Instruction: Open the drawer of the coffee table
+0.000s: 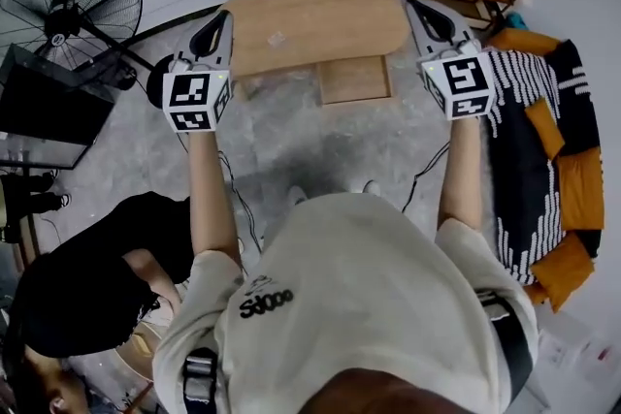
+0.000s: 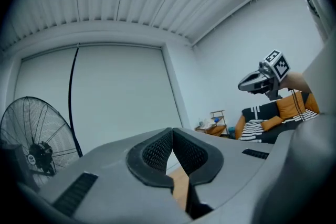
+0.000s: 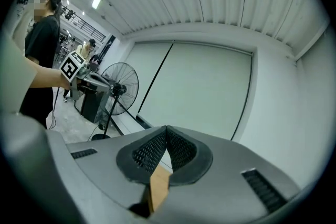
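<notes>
Left gripper and right gripper shut, empty, level; coffee table ahead, below, between them. Advisable: lower one, open jaws, square to drawer front.

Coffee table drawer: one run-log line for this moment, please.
left gripper: shut, empty | right gripper: shut, empty | pose: both level, in the air | coffee table: untouched
</notes>
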Tool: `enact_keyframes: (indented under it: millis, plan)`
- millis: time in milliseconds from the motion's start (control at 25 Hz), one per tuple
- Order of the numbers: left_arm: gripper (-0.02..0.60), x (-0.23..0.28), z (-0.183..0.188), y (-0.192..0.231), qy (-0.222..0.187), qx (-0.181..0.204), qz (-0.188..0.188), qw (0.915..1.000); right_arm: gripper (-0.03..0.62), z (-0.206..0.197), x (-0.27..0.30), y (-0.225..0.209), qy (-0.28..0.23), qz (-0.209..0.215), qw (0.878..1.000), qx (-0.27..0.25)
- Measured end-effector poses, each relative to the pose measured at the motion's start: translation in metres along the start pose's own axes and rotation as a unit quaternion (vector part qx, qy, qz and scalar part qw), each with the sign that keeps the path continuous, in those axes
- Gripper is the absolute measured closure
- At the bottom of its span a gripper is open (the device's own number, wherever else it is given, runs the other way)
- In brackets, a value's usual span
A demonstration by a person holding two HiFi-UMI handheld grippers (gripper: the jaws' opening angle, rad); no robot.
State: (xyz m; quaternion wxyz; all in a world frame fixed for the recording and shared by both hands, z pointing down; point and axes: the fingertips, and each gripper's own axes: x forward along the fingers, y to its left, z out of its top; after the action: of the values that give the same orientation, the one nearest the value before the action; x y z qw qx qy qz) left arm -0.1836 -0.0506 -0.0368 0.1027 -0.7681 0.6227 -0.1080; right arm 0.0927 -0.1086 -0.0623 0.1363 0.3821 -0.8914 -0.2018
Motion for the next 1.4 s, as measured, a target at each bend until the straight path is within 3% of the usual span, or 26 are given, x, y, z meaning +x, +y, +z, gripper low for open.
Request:
enact_keyframes:
  millis: [440,1000,1400]
  plan:
    - [0.561,-0.018,0.057,-0.071,-0.022,0.028,0.002,0.9994,0.588,-0.001,-0.054,-0.025,-0.008,0.014,1.0,-0.019]
    - [0.562,-0.022,0.061,-0.061,-0.017,0.028,0.028,0.9991,0.588,0.007,-0.046,-0.025,-0.029,0.03,0.999,-0.026]
    - [0.563,-0.013,0.054,-0.058,-0.009,0.029,0.024,0.9993,0.588,0.001,-0.029,-0.023,-0.023,0.042,0.999,-0.023]
